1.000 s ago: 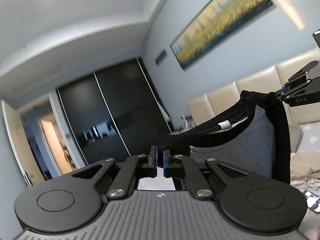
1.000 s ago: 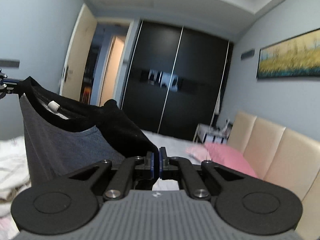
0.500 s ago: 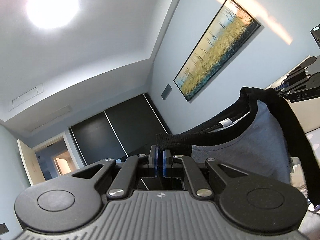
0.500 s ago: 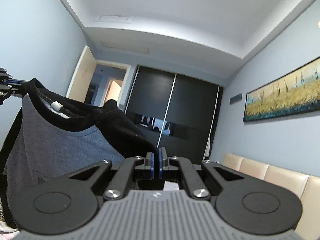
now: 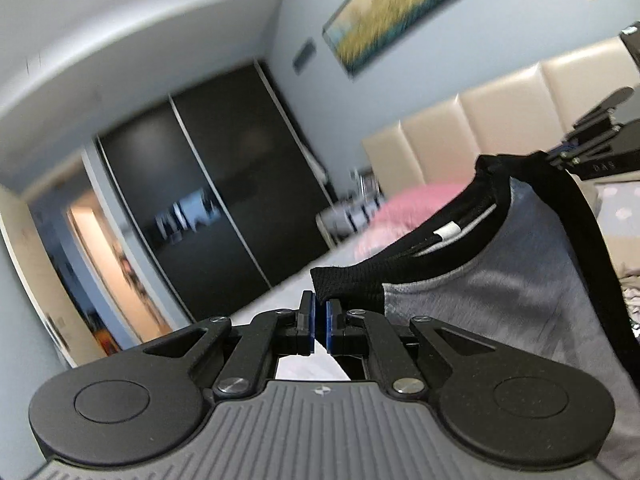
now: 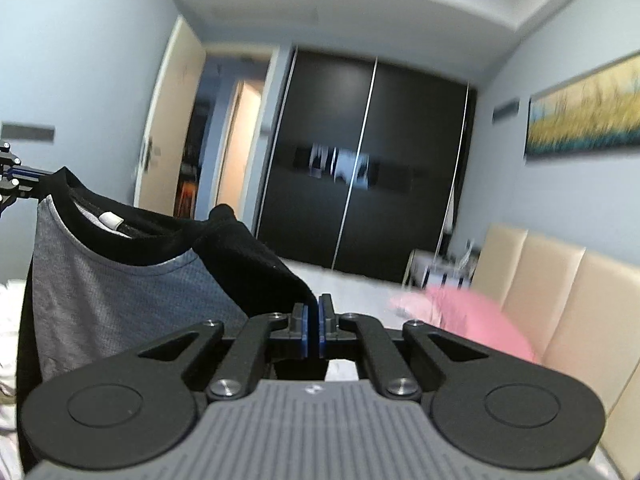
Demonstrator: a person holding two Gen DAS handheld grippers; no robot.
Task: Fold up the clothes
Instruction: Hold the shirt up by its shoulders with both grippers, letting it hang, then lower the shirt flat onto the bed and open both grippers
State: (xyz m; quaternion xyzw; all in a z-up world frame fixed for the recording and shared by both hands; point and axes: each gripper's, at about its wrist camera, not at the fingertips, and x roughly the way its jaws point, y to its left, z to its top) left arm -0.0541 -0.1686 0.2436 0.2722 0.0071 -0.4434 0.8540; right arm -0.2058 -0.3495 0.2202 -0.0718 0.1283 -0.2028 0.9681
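the grey t-shirt [image 5: 500, 300] with black collar and black sleeves hangs in the air between the two grippers, above a bed with a white sheet [image 6: 352, 284]. the left gripper [image 5: 319, 322] has its fingers clenched on the black shoulder fabric, which comes out of the pads toward 1 o'clock in the left wrist view. the right gripper [image 6: 312, 326] is clenched in the same way on the other shoulder, with the black cloth running off toward 10 o'clock. in each view the other gripper is seen at the far end of the collar, at 2 o'clock for the left camera and at 9 o'clock for the right one. a small white label [image 5: 448, 233] shows inside the neck, so the neck opening faces the cameras. the collar sags a little between the grips, and the body of the shirt hangs down out of view.

a pink pillow [image 6: 476, 320] lies near the beige padded headboard [image 6: 560, 300], at about 3 o'clock in the right view.

i judge that the shirt is about to be laid flat for folding. the risks i see: each grip holds only a small bit of fabric, so a quick swing can pull it out of the pads. if the hands come down unevenly, the shirt may land with wrinkles or with a sleeve folded under. it may also land partly on the pillow.
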